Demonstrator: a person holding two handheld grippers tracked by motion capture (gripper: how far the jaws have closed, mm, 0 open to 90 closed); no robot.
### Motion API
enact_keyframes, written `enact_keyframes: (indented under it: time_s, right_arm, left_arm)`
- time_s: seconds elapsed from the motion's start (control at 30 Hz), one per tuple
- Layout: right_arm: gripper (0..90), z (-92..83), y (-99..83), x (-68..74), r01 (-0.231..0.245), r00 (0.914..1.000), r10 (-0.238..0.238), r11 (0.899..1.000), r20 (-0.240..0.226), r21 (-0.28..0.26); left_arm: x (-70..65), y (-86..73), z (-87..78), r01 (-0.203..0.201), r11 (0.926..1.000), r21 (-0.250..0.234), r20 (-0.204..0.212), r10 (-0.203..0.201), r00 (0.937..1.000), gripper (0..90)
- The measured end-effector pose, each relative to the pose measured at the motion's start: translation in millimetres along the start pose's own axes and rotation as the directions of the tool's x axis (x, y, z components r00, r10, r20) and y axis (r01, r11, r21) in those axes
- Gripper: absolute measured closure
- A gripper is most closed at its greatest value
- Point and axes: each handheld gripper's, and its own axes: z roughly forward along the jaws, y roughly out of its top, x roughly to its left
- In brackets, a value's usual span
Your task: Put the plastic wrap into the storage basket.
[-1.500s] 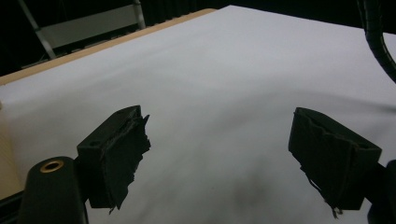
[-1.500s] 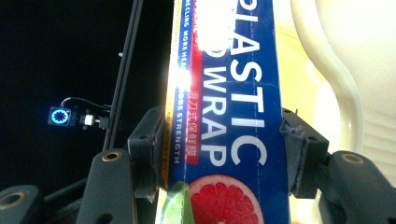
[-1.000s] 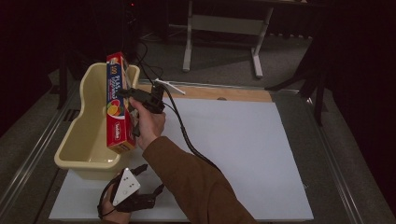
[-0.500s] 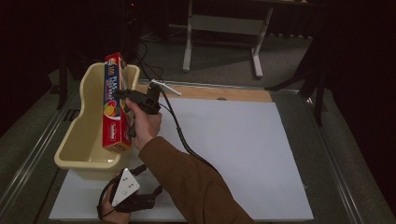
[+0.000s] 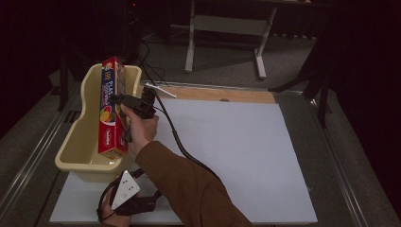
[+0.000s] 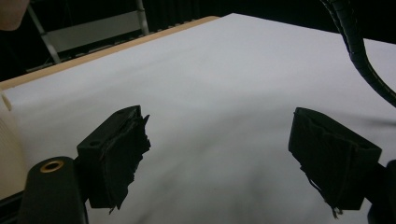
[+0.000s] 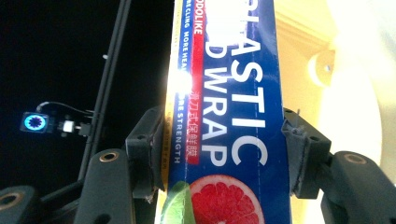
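High view: right gripper (image 5: pixel 124 100) grips the wrap box (image 5: pixel 111 108) at left of frame, its jaws just eased slightly, holding it upright in the yellow tub (image 5: pixel 78 144). Left gripper (image 5: pixel 124 198), lower left, stands open above the white mat (image 5: pixel 236 142); cable (image 5: pixel 182 149) trails across.

Lower end of the plastic wrap box (image 5: pixel 109 137) hidden behind the near wall of the yellow tub (image 5: pixel 82 165), box ends cut off in the right gripper view, small print there blurred by glare.
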Motion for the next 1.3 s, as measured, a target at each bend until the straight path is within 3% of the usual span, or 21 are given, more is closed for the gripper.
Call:
enact_keyframes:
  time_s: [0.5,0.53,0.6,0.63,0.7,0.8,1.13,1.3]
  right_arm:
    - [37.2,9.8,-4.3,-4.0,0.029,0.999,-0.03,0.999,0.034,0.036]
    - [37.5,9.2,-3.2,-4.5,0.028,0.9993,-0.028,0.999,0.024,0.033]
    - [37.8,5.6,1.1,0.0,0.024,0.9978,-0.024,1.0,-0.063,0.014]
    - [38.1,3.9,2.2,5.8,0.037,0.9968,-0.036,0.999,-0.072,0.016]
    - [39.4,3.2,2.2,15.4,0.075,0.9961,-0.073,0.996,-0.05,0.048]
    - [40.5,2.4,-0.3,19.0,0.107,0.9938,-0.105,0.993,-0.035,0.056]
    - [41.7,-3.3,-0.5,11.0,0.124,0.9922,-0.124,0.988,0.004,0.096]
    - [42.0,-10.9,1.7,10.3,0.167,0.9852,-0.169,0.982,0.027,0.084]
  left_arm:
    - [0.5,0.0,-1.1,0.003,1.0,-0.003,-0.002,-0.003,1.0,18.8]
    - [0.5,0.0,-1.0,0.003,1.0,-0.003,-0.002,-0.003,1.0,18.8]
    - [0.3,-0.1,-0.6,0.003,1.0,-0.001,-0.001,-0.003,1.0,18.8]
    - [0.2,-0.1,-0.2,0.0,1.0,0.0,-0.002,0.0,1.0,18.8]
    - [-0.8,0.0,0.8,0.001,1.0,0.001,-0.001,-0.001,1.0,18.8]
    - [-2.2,0.3,1.1,-0.005,1.0,0.001,-0.001,0.005,1.0,18.8]
    - [-0.1,-0.9,-0.9,-0.002,1.0,0.005,-0.006,0.002,1.0,18.8]
    - [0.9,-0.8,-2.5,-0.003,1.0,0.005,-0.012,0.004,0.9999,18.8]
